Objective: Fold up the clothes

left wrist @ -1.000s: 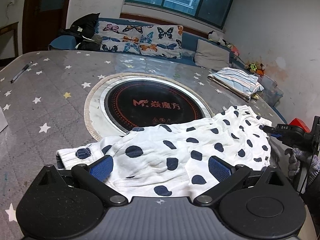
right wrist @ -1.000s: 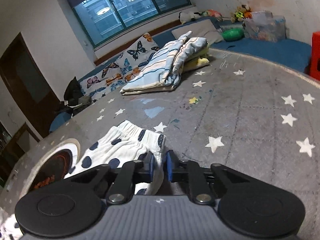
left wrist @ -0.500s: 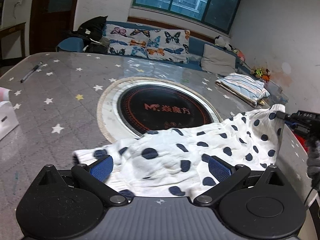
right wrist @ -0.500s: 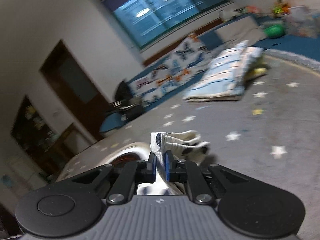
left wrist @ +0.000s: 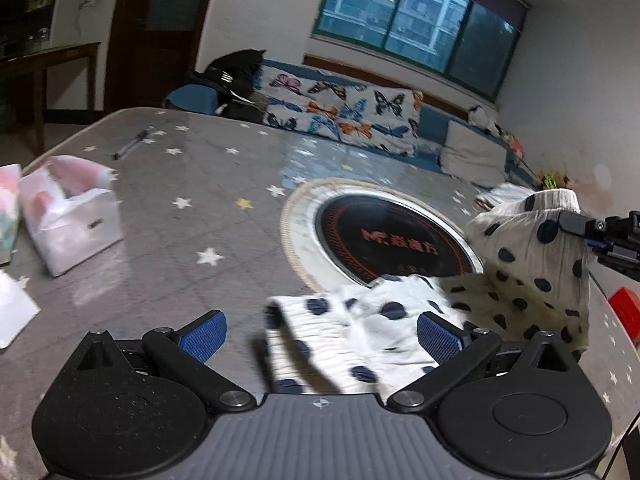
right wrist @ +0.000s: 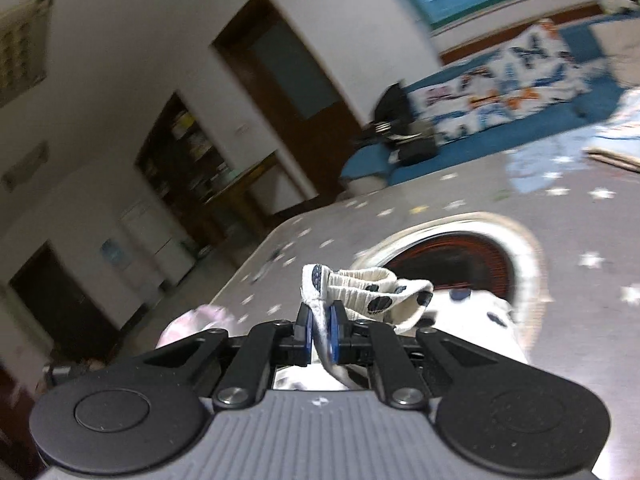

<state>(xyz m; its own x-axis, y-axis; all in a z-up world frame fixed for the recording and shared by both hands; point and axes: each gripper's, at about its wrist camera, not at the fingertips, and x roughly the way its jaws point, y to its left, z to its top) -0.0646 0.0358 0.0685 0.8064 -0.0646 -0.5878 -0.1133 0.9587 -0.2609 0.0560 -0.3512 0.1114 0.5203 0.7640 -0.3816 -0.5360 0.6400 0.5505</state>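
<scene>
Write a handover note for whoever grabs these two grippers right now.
Right gripper: shut on the waistband edge of the polka-dot garment, that end lifted off the star-patterned table.
Left gripper: open, low over the garment's other end, which lies between its pads ungripped.
Garment: one end on the table beside the round black cooktop, the other hanging from the right gripper.
Done: one end picked up. A folded striped item lies at the far edge.
Left: grip the near end, lay flat, fold.
</scene>
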